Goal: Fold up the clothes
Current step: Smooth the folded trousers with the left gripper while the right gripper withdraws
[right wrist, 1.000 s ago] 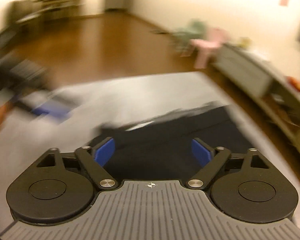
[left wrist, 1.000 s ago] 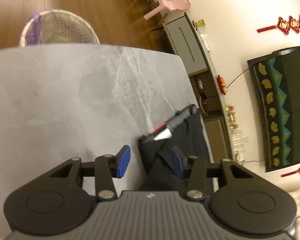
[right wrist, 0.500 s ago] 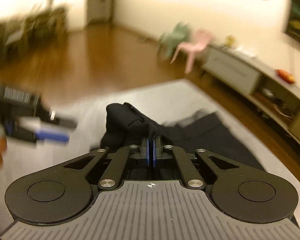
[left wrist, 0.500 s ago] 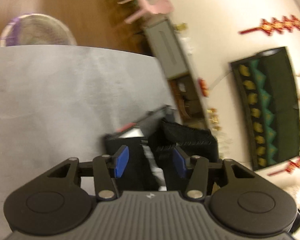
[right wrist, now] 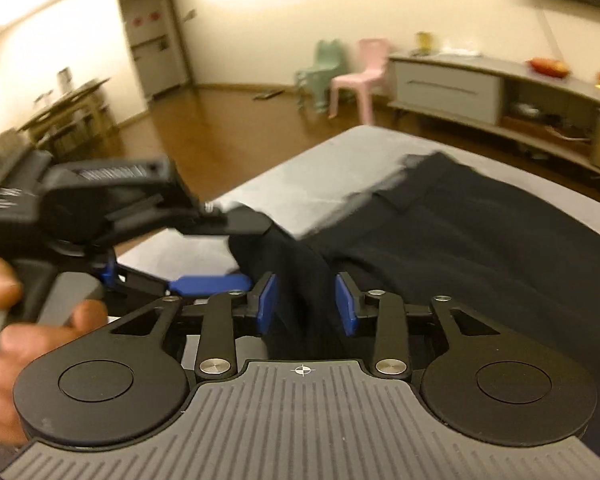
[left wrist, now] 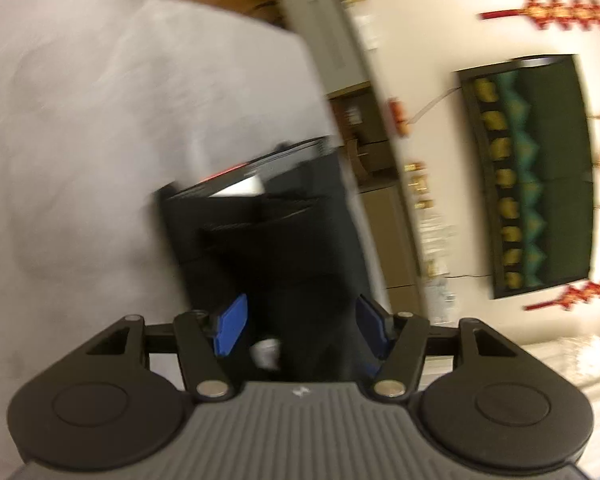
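Black garment on the grey table, both my grippers letting go.

The black garment (right wrist: pixel 460 240) lies centre-right in my right wrist view, a raised fold standing between the blue pads of my right gripper (right wrist: pixel 306 304); half a second ago those jaws were clamped on it, now they are opening, pads clear. My left gripper (left wrist: pixel 300 326) is opening too, wider than before, cloth between its pads but ungripped. The grey table (left wrist: pixel 100 120) fills the left view's upper left.

Cream walls (right wrist: pixel 260 12), brown wood floor (right wrist: pixel 228 120), pink chair (right wrist: pixel 360 76), low grey sideboard (right wrist: pixel 460 88), warm light.
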`<state>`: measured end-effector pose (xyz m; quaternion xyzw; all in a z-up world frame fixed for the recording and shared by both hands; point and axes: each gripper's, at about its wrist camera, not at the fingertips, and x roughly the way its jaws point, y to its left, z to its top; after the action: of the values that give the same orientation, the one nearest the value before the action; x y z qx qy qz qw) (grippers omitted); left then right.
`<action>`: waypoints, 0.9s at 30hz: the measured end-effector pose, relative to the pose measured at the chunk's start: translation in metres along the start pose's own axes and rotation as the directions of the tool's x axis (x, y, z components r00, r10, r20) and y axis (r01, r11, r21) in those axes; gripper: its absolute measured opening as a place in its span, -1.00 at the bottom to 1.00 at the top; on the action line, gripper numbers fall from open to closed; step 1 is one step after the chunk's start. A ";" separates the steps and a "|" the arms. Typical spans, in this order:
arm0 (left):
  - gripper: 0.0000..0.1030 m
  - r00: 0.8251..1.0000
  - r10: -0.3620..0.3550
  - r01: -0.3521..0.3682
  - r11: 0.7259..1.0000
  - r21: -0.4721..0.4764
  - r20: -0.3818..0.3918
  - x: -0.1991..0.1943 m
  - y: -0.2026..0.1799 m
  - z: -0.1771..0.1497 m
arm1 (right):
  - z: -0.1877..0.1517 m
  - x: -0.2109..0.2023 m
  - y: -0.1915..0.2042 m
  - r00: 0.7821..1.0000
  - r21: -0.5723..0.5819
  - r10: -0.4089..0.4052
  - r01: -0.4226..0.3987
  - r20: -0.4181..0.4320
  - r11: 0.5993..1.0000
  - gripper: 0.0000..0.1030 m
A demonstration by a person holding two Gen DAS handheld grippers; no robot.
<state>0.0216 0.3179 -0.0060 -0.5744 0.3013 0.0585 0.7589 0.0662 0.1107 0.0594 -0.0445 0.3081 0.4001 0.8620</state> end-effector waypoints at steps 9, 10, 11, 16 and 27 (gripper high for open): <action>0.09 0.986 0.167 -0.167 0.944 0.285 0.025 0.054 -0.039 -0.012 | -0.106 -0.108 -0.033 0.968 0.117 -0.248 0.241 0.051 0.964 0.11; -0.35 0.987 0.162 -0.158 0.937 0.310 0.014 0.060 -0.041 -0.013 | -0.114 -0.116 -0.038 0.968 0.145 -0.250 0.242 0.038 0.959 0.11; -0.70 0.989 0.146 -0.138 0.932 0.335 0.002 0.064 -0.044 -0.013 | -0.121 -0.122 -0.044 0.966 0.166 -0.258 0.250 0.029 0.954 0.11; -0.88 0.959 -0.274 0.205 0.843 0.497 0.068 0.001 -0.057 -0.008 | -0.140 -0.166 -0.077 0.941 0.263 -0.335 0.311 0.051 0.913 0.11; 0.12 0.992 0.094 -0.108 0.978 0.177 0.088 -0.014 0.011 0.016 | -0.228 -0.266 -0.166 0.903 0.540 -0.429 0.359 0.004 0.761 0.30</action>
<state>0.0119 0.3402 -0.0057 -0.4839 0.3039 0.0920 0.8155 -0.0575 -0.2514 -0.0017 0.1551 0.3337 0.1114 0.9231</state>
